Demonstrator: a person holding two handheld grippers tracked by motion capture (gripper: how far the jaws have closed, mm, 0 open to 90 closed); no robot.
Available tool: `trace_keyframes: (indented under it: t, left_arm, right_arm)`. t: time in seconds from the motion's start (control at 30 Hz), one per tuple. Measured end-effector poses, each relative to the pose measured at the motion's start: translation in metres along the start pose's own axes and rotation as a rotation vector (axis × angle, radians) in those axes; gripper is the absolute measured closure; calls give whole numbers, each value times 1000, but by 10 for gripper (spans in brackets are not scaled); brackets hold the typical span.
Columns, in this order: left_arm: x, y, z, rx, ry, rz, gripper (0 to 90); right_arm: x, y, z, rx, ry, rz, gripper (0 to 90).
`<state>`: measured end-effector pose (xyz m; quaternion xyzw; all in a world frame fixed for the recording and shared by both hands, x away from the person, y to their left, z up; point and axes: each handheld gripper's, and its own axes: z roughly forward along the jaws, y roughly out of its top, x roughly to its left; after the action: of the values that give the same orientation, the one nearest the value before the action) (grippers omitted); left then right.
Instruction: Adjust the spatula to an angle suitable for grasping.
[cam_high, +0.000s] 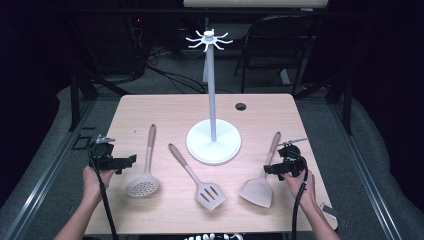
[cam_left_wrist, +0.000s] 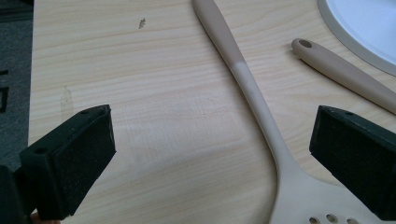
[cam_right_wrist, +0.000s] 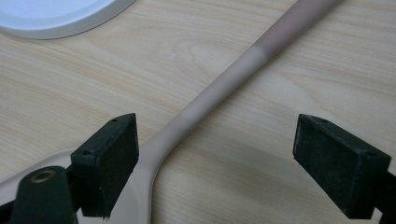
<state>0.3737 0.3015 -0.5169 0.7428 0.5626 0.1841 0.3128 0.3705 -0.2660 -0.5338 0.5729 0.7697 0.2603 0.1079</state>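
Right now the right tongs (cam_right_wrist: 215, 154) stand apart over the solid spatula (cam_right_wrist: 219, 93), its handle between the jaws, unpinched. Left tongs (cam_left_wrist: 210, 158) gape above the skimmer (cam_left_wrist: 261, 116) on the surface (cam_left_wrist: 140, 93).

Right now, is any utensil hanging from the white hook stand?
No: the white hook stand has bare hooks, and the perforated skimmer, slotted turner and solid spatula lie flat on the wooden table.
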Motion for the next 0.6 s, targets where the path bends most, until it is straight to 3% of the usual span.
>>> trace_keyframes:
  t: [0.2,0.6]
  left_arm:
    - [-2,1,1,3,1,3,2]
    - [-1,0,3,17,-1,7,2]
  right_arm:
    - [0,5,7,15,-18,7,193]
    - [-2,17,24,57,-24,25,394]
